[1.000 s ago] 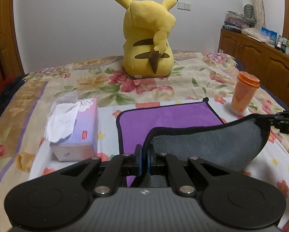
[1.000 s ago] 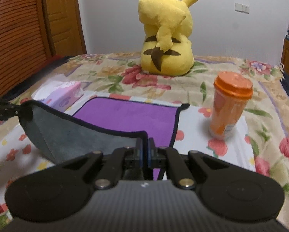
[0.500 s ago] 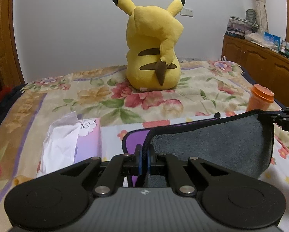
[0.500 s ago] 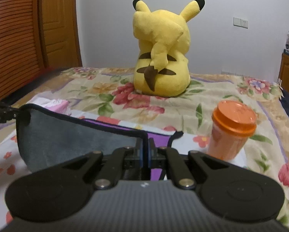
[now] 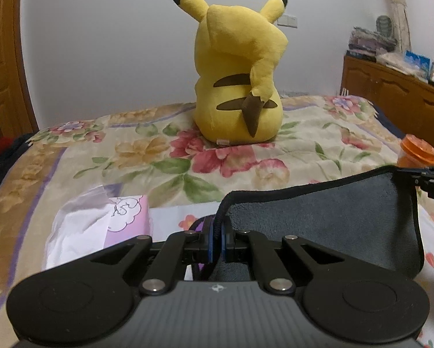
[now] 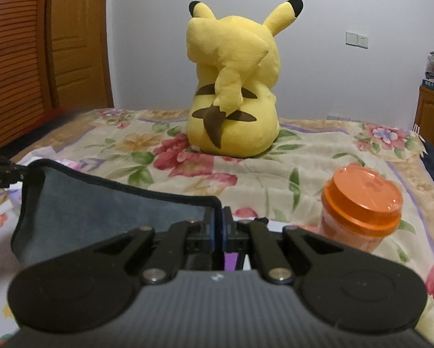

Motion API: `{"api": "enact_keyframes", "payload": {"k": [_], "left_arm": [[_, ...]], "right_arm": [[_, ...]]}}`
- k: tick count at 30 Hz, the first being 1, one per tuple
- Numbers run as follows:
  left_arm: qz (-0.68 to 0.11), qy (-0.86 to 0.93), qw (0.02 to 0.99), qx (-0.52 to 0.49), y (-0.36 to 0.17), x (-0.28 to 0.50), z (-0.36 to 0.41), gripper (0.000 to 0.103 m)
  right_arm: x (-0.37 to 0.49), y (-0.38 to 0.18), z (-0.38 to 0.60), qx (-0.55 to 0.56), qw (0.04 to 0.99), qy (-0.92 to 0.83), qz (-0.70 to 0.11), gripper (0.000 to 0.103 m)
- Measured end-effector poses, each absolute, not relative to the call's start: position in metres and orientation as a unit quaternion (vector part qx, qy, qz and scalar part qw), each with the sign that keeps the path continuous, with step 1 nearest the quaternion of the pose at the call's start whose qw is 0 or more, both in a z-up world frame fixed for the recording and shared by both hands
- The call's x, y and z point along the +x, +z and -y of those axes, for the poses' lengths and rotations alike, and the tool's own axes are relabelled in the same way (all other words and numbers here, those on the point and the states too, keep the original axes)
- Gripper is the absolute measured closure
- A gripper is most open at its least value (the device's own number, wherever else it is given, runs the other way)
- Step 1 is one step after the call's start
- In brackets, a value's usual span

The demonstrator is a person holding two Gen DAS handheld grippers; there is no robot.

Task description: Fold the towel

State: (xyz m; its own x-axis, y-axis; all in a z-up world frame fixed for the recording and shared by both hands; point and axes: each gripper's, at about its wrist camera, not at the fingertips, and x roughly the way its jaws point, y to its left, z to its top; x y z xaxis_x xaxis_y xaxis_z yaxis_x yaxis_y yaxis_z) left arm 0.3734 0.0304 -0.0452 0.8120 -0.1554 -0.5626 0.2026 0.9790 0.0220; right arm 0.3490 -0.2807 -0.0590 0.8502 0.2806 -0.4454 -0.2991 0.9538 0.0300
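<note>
The towel is grey on the side facing me, purple on the other, with a black hem. Its near edge hangs raised between both grippers above the bed. My left gripper is shut on the towel's left corner. My right gripper is shut on the right corner; its tip also shows in the left wrist view. In the right wrist view the grey towel stretches left to the left gripper's tip. Only slivers of the purple side show below the fingers.
A yellow Pikachu plush sits at the far middle of the floral bedspread. A tissue box lies on the left. An orange-lidded cup stands on the right. A wooden cabinet lines the right wall.
Both grippers have lifted the towel's near edge and carried it forward toward the plush. The purple surface has dropped out of sight behind the raised grey side.
</note>
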Motion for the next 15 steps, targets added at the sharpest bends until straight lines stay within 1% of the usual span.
{"api": "enact_keyframes", "payload": {"k": [7, 15], "left_arm": [[-0.279, -0.084, 0.956, 0.033, -0.049, 0.386, -0.032, 0.102], [-0.281, -0.079, 0.955, 0.044, -0.056, 0.406, -0.026, 0.102]], "right_arm": [[0.360, -0.059, 0.282, -0.013, 0.966, 0.150, -0.211, 0.097], [0.380, -0.069, 0.274, -0.022, 0.966, 0.143, -0.216, 0.097]]}}
